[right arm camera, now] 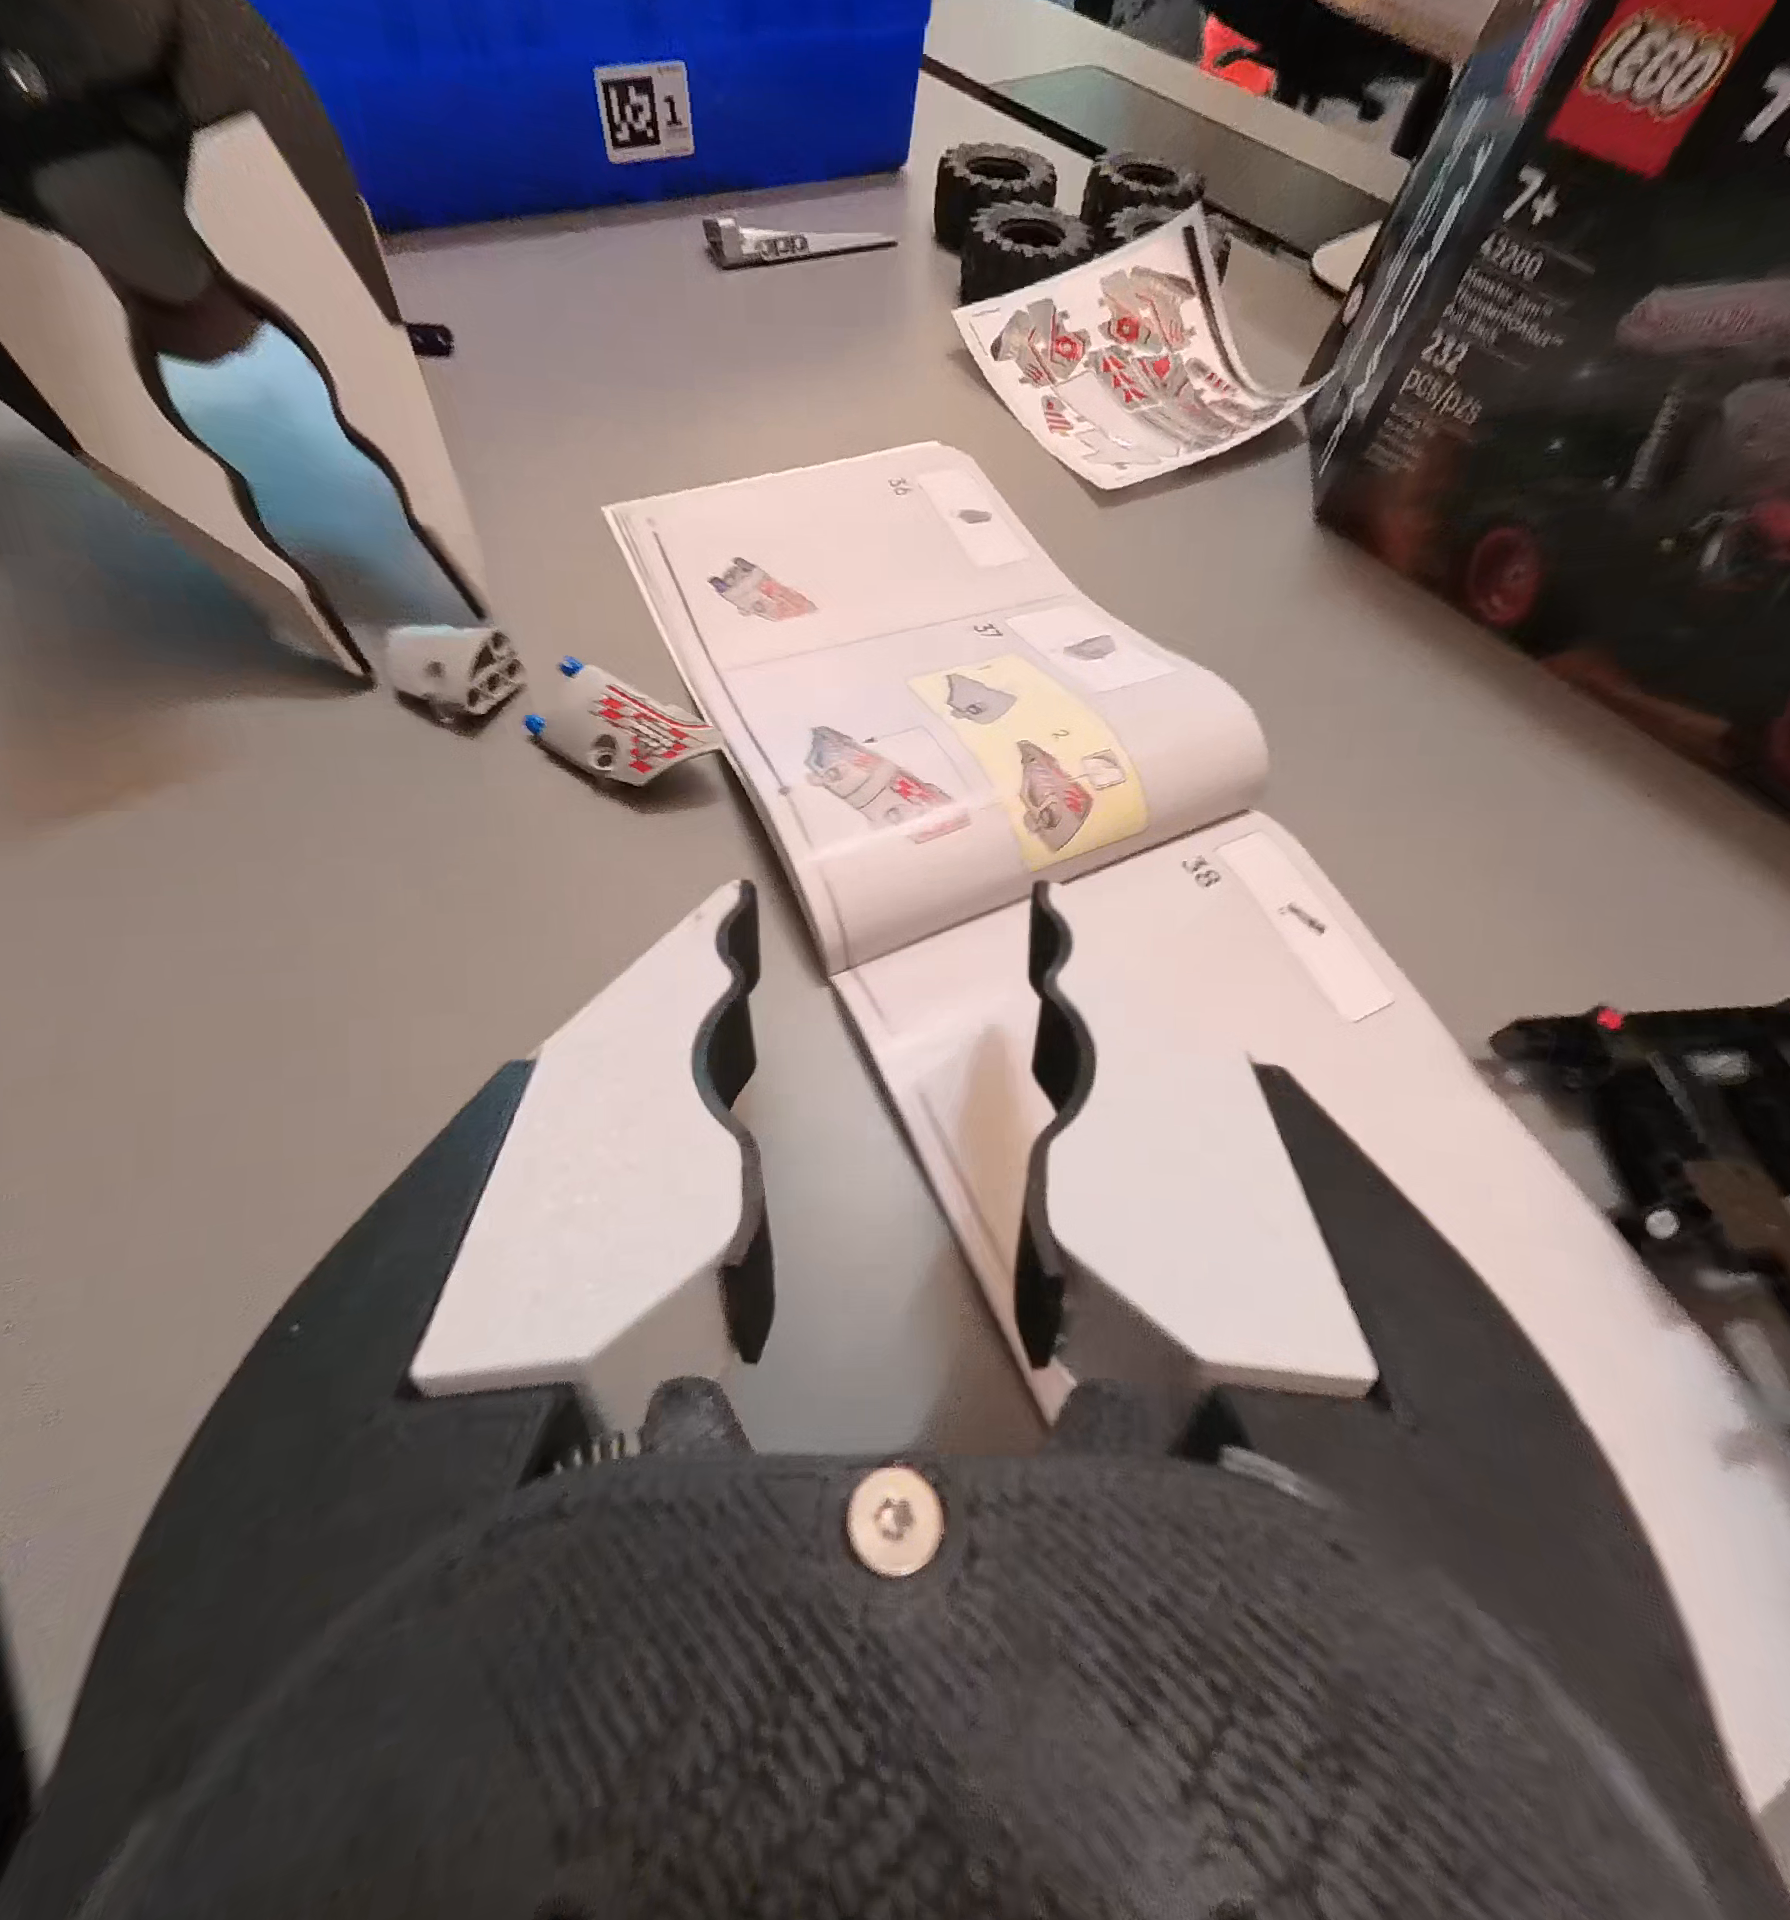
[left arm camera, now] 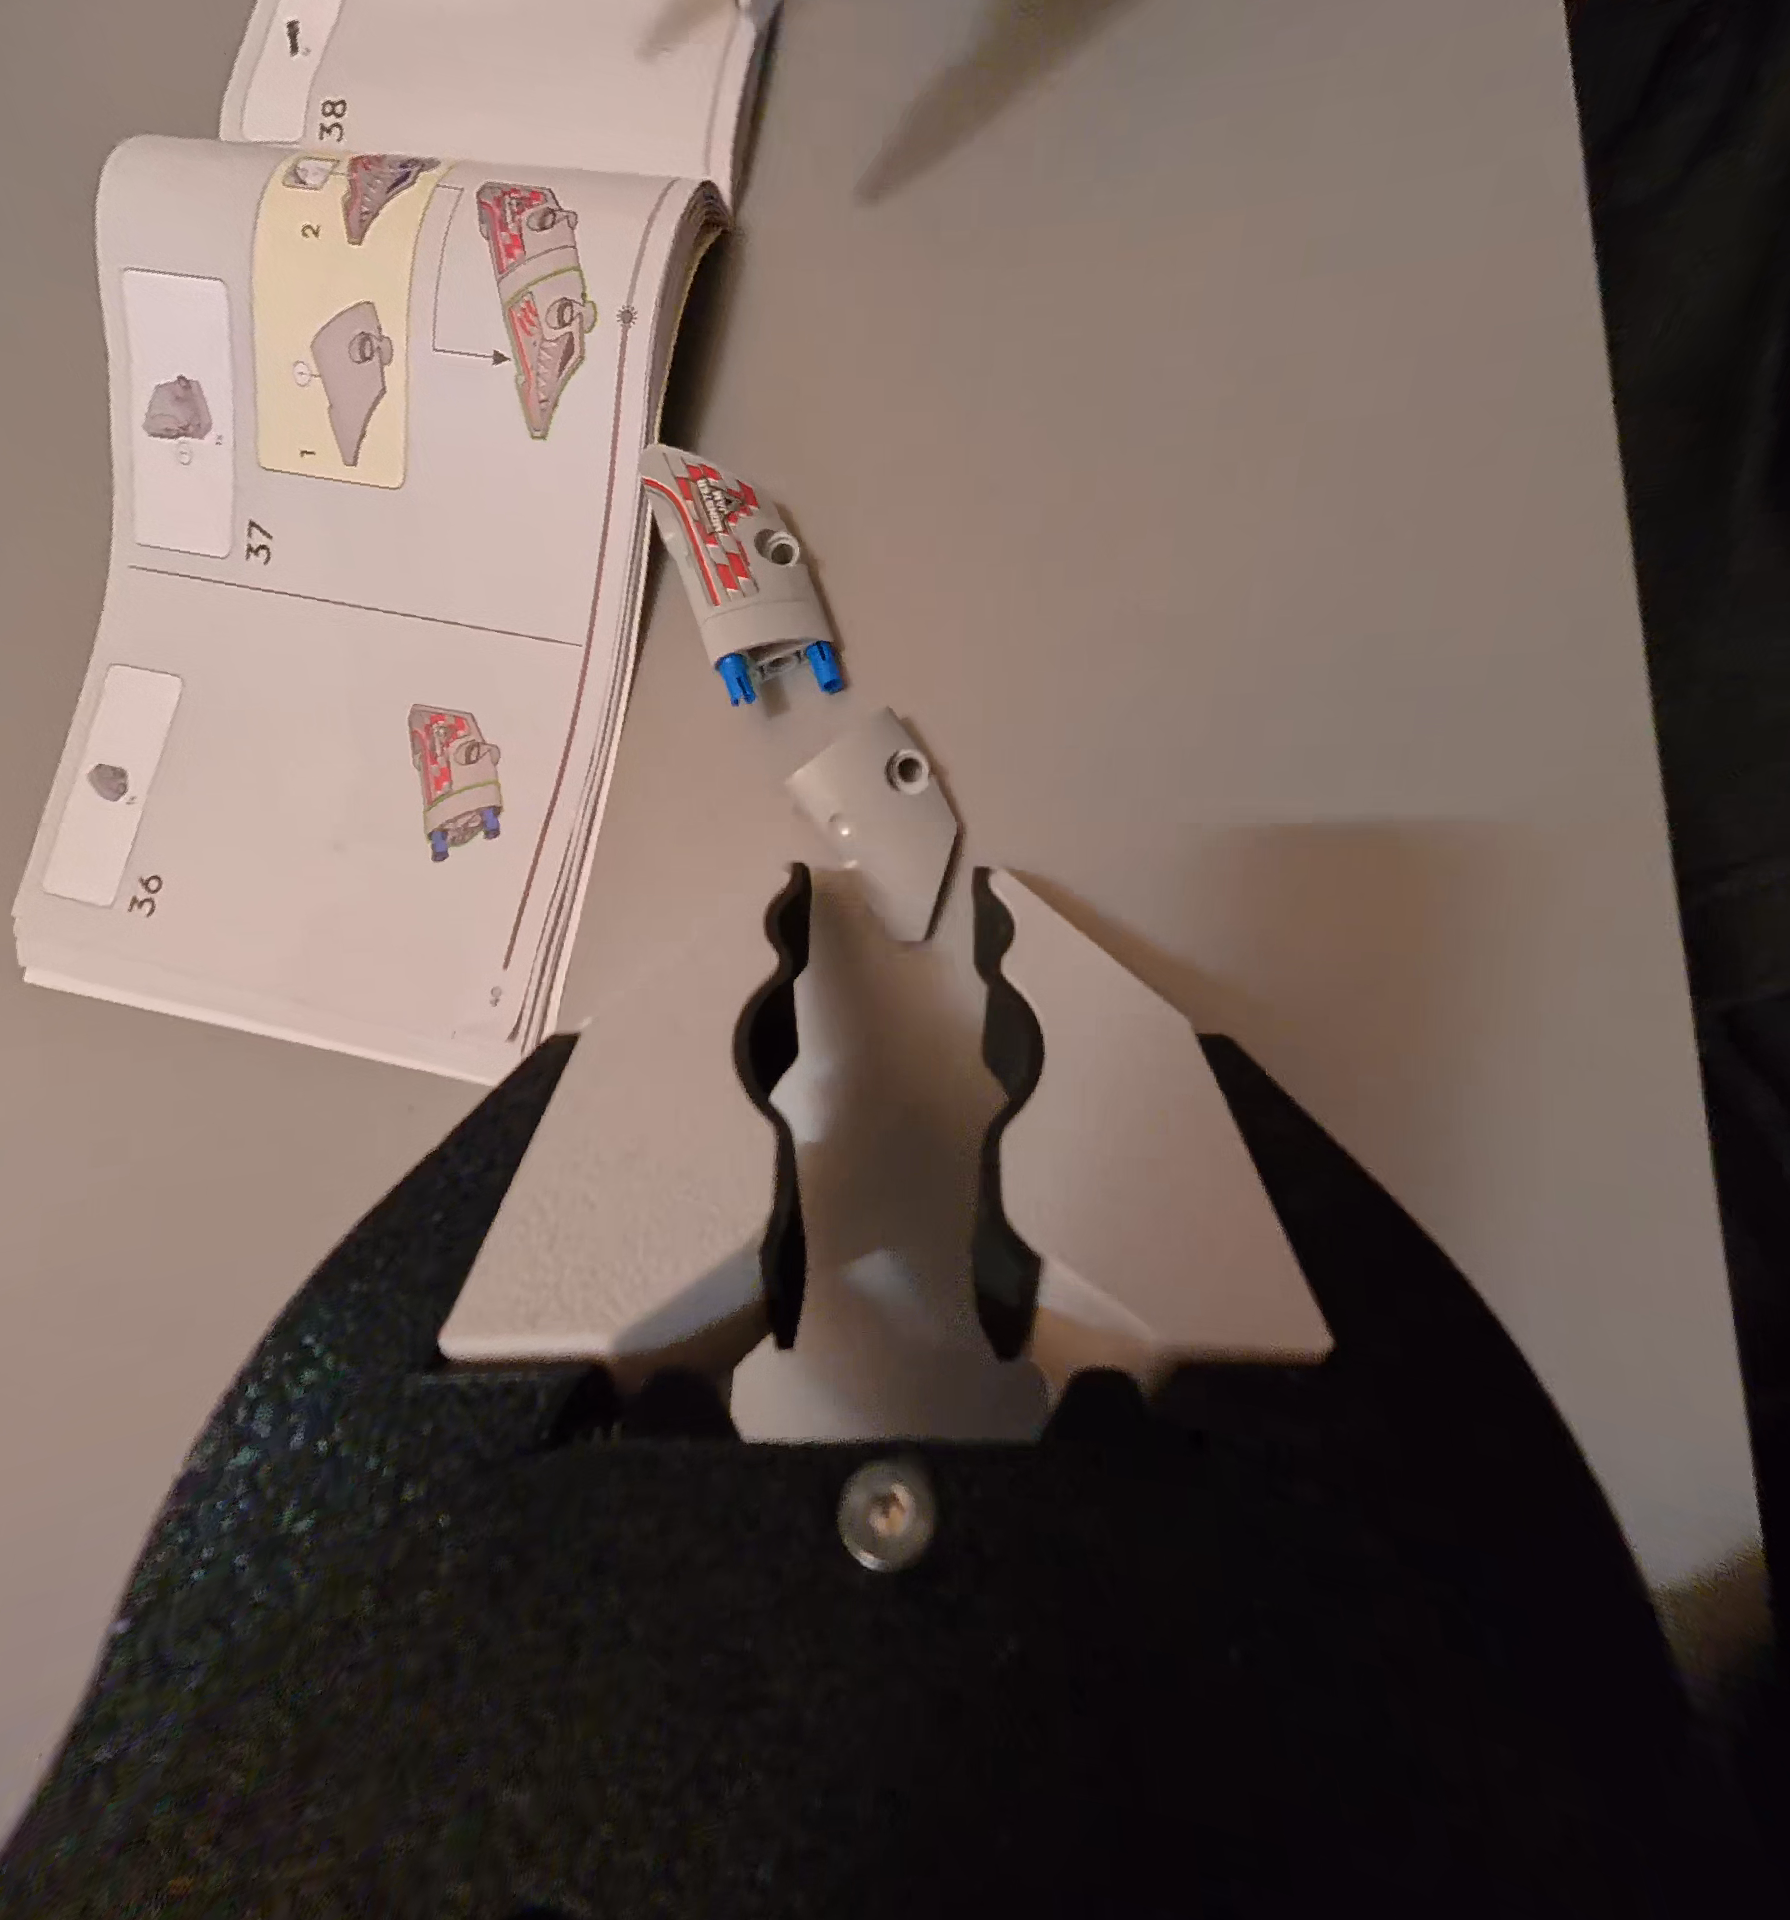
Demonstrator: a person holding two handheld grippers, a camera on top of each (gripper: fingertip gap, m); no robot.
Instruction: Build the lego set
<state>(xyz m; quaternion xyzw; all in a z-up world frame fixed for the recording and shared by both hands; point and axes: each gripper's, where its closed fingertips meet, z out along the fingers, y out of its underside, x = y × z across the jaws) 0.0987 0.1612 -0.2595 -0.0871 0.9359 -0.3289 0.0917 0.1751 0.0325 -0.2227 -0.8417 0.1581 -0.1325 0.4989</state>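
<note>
From my left wrist camera, my left gripper stands partly open, its fingers either side of the near tip of a plain grey panel that lies on the grey table — I cannot tell whether the pads touch it, and there is a visible gap on both sides. Just beyond it, toward 11 o'clock, lies the stickered grey panel with two blue pins pointing back at the plain one; the two are near but apart. The open instruction booklet sits at 10 o'clock, its page edge just beside the stickered piece. From my right wrist camera, my right gripper is wide open and holds nothing, hovering over the booklet's near page. The left gripper shows at 10 o'clock with its tips down at the plain panel, the stickered panel just right of it. A sticker sheet curls at 1 o'clock — black tyres behind it, the set's box at 2 o'clock, a blue bin at 12, and a black chassis at 3.
</note>
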